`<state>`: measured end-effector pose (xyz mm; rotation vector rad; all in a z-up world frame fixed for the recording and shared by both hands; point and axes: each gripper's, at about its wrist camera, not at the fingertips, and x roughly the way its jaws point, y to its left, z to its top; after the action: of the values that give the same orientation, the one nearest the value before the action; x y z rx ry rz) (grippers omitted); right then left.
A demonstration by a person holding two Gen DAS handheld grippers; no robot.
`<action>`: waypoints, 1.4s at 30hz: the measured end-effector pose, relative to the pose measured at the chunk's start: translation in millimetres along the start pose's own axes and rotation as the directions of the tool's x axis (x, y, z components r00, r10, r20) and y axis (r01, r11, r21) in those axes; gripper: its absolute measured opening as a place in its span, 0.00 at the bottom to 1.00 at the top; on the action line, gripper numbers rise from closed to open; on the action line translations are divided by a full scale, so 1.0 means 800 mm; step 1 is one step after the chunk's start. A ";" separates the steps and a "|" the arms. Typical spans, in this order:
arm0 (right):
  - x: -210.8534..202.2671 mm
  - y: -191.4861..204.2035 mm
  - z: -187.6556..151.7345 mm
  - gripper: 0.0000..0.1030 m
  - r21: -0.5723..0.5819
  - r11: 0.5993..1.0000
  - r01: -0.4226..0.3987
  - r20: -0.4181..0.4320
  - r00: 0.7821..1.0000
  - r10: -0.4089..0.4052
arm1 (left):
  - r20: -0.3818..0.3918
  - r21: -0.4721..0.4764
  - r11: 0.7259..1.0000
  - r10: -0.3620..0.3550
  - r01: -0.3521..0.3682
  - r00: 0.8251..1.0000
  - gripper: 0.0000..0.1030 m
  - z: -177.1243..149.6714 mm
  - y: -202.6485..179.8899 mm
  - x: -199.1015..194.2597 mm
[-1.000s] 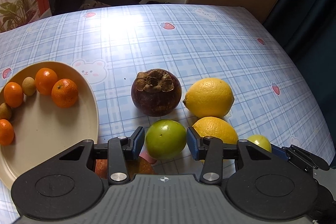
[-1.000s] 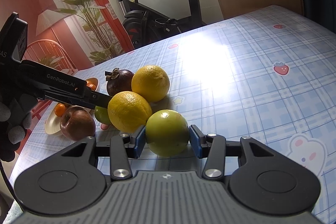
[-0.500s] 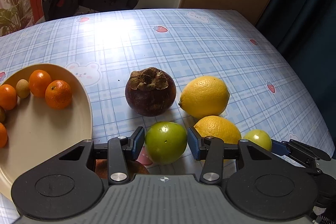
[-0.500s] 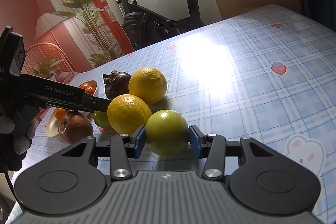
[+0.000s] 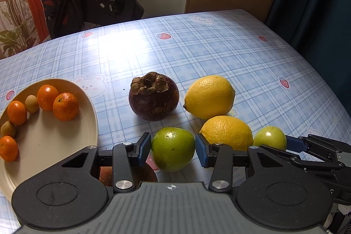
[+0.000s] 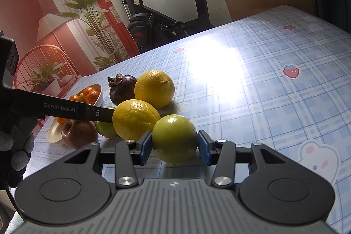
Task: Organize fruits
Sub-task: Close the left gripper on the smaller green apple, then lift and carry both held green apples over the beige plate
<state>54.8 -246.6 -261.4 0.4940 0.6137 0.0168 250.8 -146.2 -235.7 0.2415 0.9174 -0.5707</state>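
"genrobot.ai" printed on left gripper [image 6: 103,113] finger.

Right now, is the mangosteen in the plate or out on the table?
Out. The mangosteen stands on the checked tablecloth beside the cream plate, which holds only small oranges and tiny tan fruits.

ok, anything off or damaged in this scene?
Nothing spilled or broken. Only oddity: the mangosteen, two lemons, two green fruits and an apple sit loose on the table, outside the plate.
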 end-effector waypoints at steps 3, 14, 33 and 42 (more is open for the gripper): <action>-0.001 0.001 -0.001 0.46 -0.001 1.000 0.000 0.001 1.000 0.000 | 0.020 0.006 1.000 0.005 -0.005 1.000 0.45 -0.001 -0.008 -0.008; -0.006 0.001 0.002 0.46 -0.006 1.000 -0.006 0.006 1.000 0.006 | 0.047 -0.015 1.000 0.017 -0.017 0.999 0.45 -0.006 -0.004 -0.029; -0.019 0.035 0.015 0.46 -0.076 0.997 0.009 0.013 1.000 -0.008 | 0.190 -0.196 0.980 0.027 0.011 0.981 0.45 -0.013 0.057 -0.114; -0.014 0.059 0.047 0.46 -0.072 0.994 -0.078 -0.003 0.997 0.078 | 0.213 -0.331 0.944 0.074 0.001 0.974 0.45 -0.037 0.126 -0.150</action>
<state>72.3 -222.9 -207.6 0.4475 0.5921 0.1128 230.4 -6.8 -161.5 -0.1074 0.7731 -0.3917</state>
